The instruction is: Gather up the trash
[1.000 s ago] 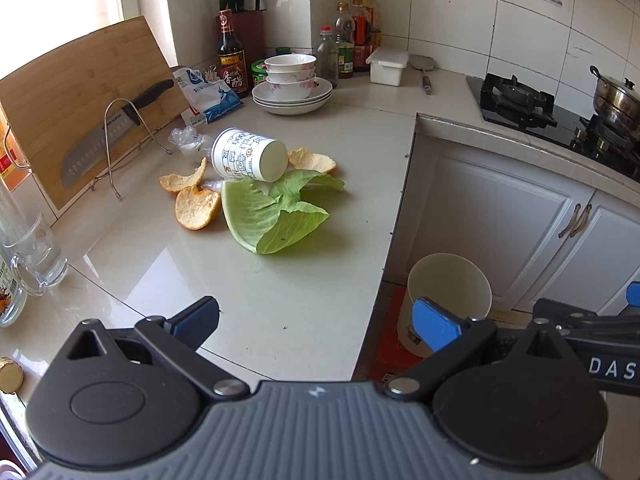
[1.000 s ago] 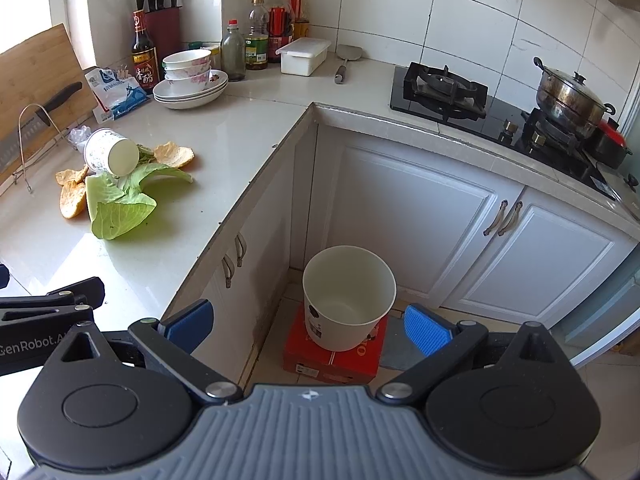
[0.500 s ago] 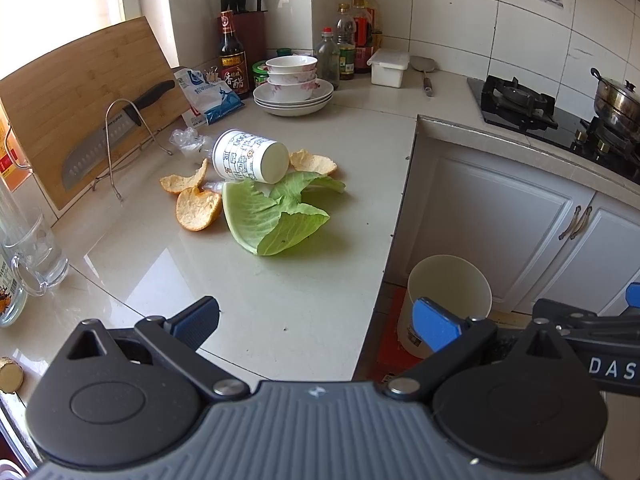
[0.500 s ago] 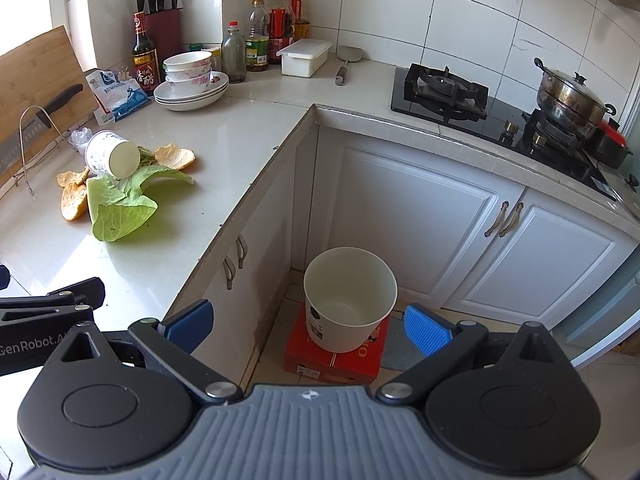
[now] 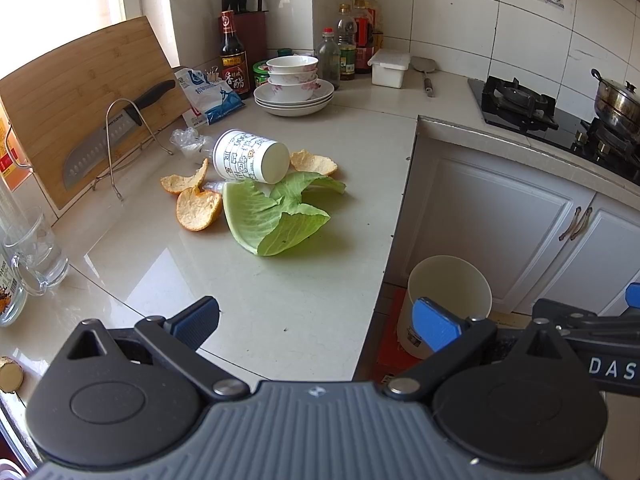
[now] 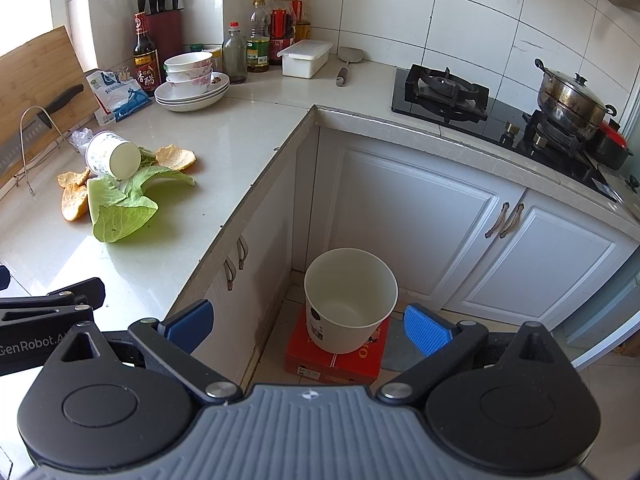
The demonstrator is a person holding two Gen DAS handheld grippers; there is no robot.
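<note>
A tipped paper cup lies on the counter among orange peels, green cabbage leaves and a crumpled clear plastic scrap. The same pile shows in the right wrist view, with cup and leaves. A white bin stands on a red box on the floor in the cabinet corner; it also shows in the left wrist view. My left gripper is open and empty over the counter's near edge. My right gripper is open and empty above the floor, short of the bin.
A cutting board with a knife leans at the left. Stacked bowls and plates, bottles and a white box stand at the back. A glass mug is near left. A stove with a pot is at the right.
Both views have shifted very slightly; the trash pile and the bin stay where they were. Both grippers stay open.
</note>
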